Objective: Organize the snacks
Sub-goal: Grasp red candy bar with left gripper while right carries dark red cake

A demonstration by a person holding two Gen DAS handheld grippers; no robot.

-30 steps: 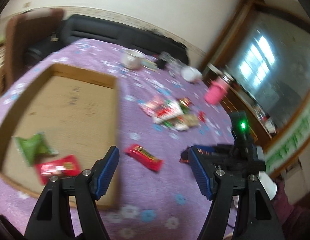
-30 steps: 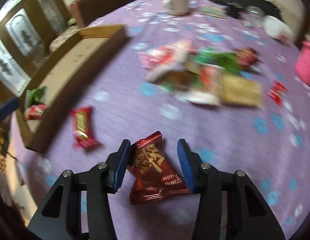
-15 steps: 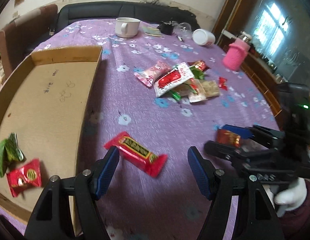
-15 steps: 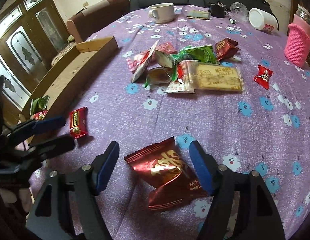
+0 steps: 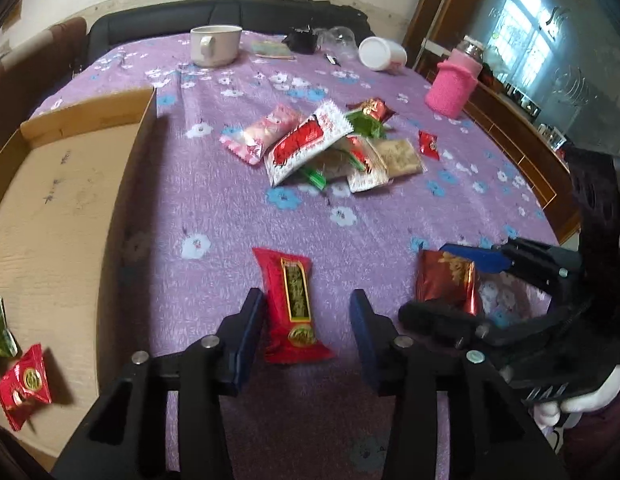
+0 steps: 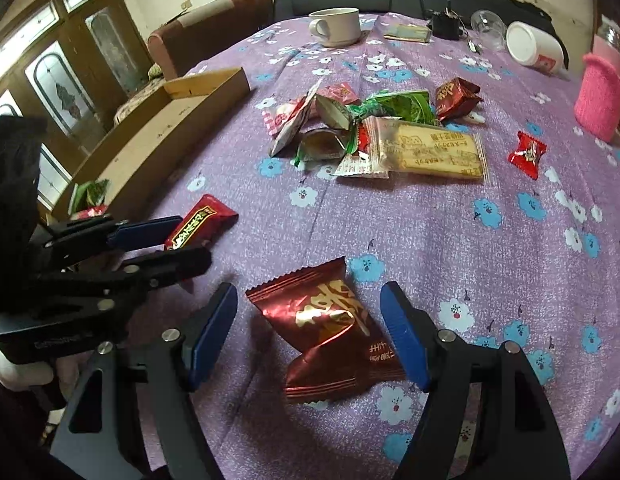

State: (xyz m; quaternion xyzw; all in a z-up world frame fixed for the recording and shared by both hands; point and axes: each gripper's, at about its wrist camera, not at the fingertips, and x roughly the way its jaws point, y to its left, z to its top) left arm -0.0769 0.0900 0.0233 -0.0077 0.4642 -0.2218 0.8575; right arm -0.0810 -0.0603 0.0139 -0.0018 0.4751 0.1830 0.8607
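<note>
I see a purple tablecloth (image 6: 429, 240) of matt, nubbly cloth printed with flowers. Near its front edge lies a dark red packet (image 6: 333, 332) of crinkled, glossy foil with gold lettering, and beside it a bright red bar wrapper (image 5: 292, 304) in shiny plastic film. The tray (image 5: 50, 200) at the left edge looks like plain matt cardboard, scuffed. At the far edge, the white mug (image 5: 214, 45) looks like smooth glazed ceramic; the pink cover (image 5: 453, 85) at the right edge is fuzzy knit.
</note>
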